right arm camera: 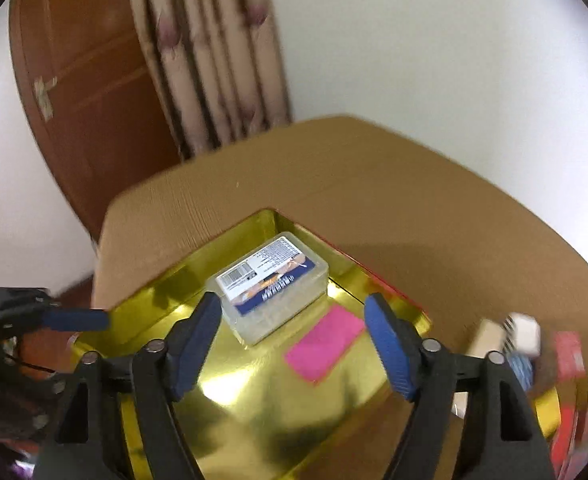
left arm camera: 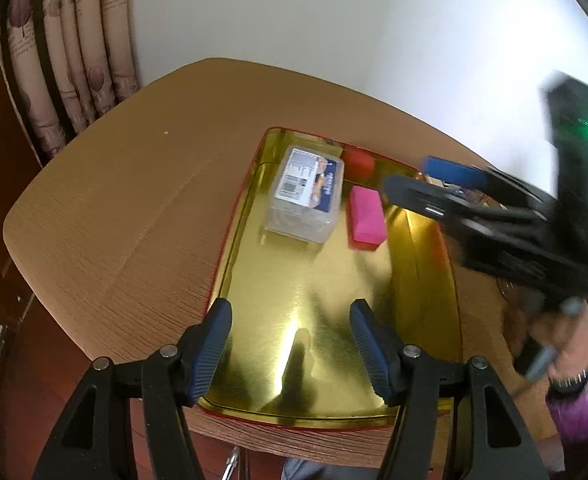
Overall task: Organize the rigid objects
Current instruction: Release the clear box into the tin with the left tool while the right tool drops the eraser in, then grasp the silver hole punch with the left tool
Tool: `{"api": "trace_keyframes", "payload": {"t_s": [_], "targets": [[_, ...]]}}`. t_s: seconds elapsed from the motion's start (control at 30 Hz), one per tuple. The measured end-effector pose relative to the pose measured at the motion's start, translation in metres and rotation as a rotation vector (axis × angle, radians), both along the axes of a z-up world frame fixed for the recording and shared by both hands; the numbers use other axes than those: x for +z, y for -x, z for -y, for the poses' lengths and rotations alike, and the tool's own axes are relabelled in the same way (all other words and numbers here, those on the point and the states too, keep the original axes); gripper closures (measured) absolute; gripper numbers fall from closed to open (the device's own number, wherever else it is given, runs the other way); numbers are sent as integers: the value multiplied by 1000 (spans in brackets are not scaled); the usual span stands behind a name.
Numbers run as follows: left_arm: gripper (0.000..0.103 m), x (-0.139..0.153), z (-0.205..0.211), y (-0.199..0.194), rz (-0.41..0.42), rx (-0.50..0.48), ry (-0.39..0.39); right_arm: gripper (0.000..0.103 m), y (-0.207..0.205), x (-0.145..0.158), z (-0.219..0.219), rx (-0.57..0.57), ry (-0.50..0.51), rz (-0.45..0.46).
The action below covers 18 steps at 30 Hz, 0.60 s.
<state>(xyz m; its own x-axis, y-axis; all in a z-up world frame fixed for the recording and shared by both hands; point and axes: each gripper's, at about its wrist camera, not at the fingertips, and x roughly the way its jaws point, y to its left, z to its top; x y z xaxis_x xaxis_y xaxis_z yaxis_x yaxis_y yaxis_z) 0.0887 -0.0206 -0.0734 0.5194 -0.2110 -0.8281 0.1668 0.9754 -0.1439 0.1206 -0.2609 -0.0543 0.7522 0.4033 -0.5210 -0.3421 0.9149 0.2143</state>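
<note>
White walls, a patterned curtain (right arm camera: 210, 60) and a brown door (right arm camera: 94, 92) are noted behind a wood-grain bench (left arm camera: 126, 184). A gold tray (left arm camera: 314, 280) with a red rim is set on the bench and is taken as the landmark.

Inside the tray, toward its far end, a clear plastic box (left arm camera: 304, 196) with a printed label is lying flat. A pink block (left arm camera: 366, 216) is lying flat on the tray floor just beside the box. A red block (left arm camera: 358, 164) is seen beyond the pink block, against the far wall of the tray. Outside the tray, off its right side, a blurred cluster of small items (right arm camera: 534, 352) is seen on the bench; the individual pieces cannot be told apart.

The left gripper (left arm camera: 290, 344) is held over the near end of the tray, its fingers spread wide with nothing between them. The right gripper (right arm camera: 292, 344) is held over the tray above the box and the pink block, its fingers likewise wide apart and empty; no contact with either object is seen.

Judged risks: the box and pink block lie close together, so fingers closed on one may nudge or drag the other. The polished tray floor is likely slippery, so an off-centre pinch may skate an object aside. Both grippers work over the same tray, and a collision is possible if they converge. Strong motion blur suggests haste, which would worsen aim.
</note>
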Motion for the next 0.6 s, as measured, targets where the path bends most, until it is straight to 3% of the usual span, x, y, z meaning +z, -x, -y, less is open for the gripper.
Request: {"api": "trace_keyframes", "payload": {"t_s": [0.17,0.37,0.5,0.6], "targets": [[40,12,21,14,39,-71,-24,13,93,-29,84,-293,1,21],[40,22,65,26,-1,-201,27,12,181,-91,208,-690,114,-124],[40,30,123,33,-45,-314,59,12,218,-113,257,-808,40,-162],[40,29,169,25,-107,-367,82,12,234,-110,267,-821,-51,-121]]}}
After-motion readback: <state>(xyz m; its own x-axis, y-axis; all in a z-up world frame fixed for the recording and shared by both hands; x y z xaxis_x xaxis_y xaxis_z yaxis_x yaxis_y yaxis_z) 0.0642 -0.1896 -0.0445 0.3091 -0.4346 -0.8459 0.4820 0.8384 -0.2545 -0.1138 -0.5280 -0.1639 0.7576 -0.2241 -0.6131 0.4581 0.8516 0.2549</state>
